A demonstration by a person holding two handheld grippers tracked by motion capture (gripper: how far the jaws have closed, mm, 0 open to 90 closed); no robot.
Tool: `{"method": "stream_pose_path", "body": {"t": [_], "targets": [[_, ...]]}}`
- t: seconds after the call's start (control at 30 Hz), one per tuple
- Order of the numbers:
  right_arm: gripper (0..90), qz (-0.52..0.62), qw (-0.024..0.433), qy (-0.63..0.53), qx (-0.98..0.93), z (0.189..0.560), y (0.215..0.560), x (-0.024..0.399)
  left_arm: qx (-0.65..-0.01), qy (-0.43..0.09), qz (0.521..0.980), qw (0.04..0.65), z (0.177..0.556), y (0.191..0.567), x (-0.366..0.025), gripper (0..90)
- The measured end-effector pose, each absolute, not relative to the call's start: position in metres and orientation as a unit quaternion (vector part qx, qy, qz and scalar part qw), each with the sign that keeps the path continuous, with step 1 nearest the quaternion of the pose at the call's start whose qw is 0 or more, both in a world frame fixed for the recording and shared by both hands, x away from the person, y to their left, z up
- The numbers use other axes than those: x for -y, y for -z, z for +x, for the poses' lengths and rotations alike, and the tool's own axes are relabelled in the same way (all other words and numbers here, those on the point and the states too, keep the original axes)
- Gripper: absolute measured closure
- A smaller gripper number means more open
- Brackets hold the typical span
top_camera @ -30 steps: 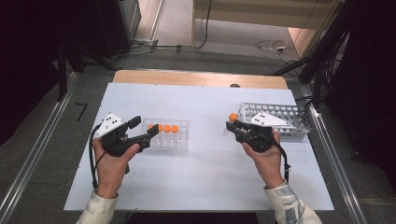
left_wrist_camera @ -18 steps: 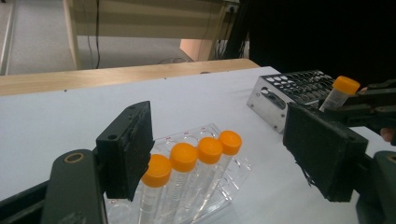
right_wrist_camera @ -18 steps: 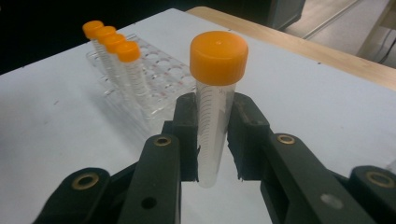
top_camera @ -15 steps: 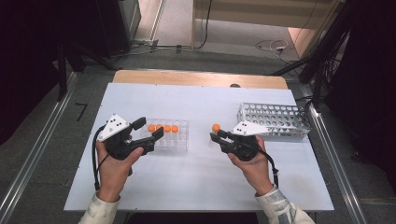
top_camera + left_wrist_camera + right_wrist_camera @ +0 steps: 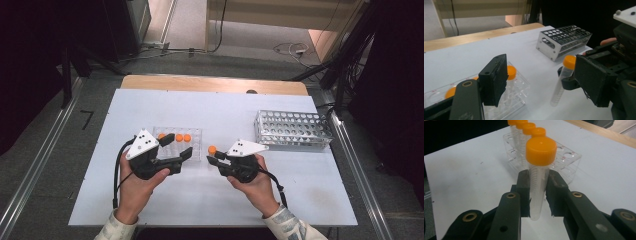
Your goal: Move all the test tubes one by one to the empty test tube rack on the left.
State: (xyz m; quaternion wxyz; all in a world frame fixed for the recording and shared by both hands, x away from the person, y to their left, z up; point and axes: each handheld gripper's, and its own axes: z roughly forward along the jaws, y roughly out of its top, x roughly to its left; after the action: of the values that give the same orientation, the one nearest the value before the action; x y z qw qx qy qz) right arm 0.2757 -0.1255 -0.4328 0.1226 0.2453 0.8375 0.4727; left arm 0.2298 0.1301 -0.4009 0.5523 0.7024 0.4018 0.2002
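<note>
A clear tube with an orange cap [image 5: 540, 150] stands upright in my right gripper [image 5: 538, 185], whose jaws are shut on its body. From above, this tube [image 5: 212, 149] hangs just right of a clear plastic rack [image 5: 194, 134] holding several orange-capped tubes [image 5: 183, 137]. My left gripper [image 5: 180, 146] is open, its jaws straddling the rack's front right corner. In the left gripper view, the open left gripper [image 5: 544, 82] has the clear rack [image 5: 520, 90] by one jaw and the held tube [image 5: 561, 80] near the other.
An empty metal tube rack [image 5: 293, 130] stands at the right of the white table top [image 5: 235, 107]; it also shows as the metal rack [image 5: 562, 41] in the left gripper view. A wooden strip [image 5: 210, 84] runs along the far edge.
My right gripper has carried the orange-capped tube leftward from the metal rack to beside the clear rack. The left gripper has shifted slightly right, toward the clear rack.
</note>
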Motion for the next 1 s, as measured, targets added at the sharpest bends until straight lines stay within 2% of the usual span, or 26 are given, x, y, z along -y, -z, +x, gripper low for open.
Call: {"method": "stream_pose_path", "body": {"t": [0.37,0.73,1.0], "targets": [[71.9,0.228,0.109,-0.471,-0.845,0.268,0.438,0.11,-0.377,-0.183,0.727,0.544,0.226,0.411,-0.107,36.6],[71.9,0.213,0.1,-0.473,-0.849,0.26,0.44,0.097,-0.366,-0.169,0.741,0.537,0.227,0.419,-0.099,56.4],[71.9,0.215,0.101,-0.477,-0.846,0.26,0.439,0.098,-0.364,-0.165,0.745,0.534,0.227,0.421,-0.097,64.8]]}}
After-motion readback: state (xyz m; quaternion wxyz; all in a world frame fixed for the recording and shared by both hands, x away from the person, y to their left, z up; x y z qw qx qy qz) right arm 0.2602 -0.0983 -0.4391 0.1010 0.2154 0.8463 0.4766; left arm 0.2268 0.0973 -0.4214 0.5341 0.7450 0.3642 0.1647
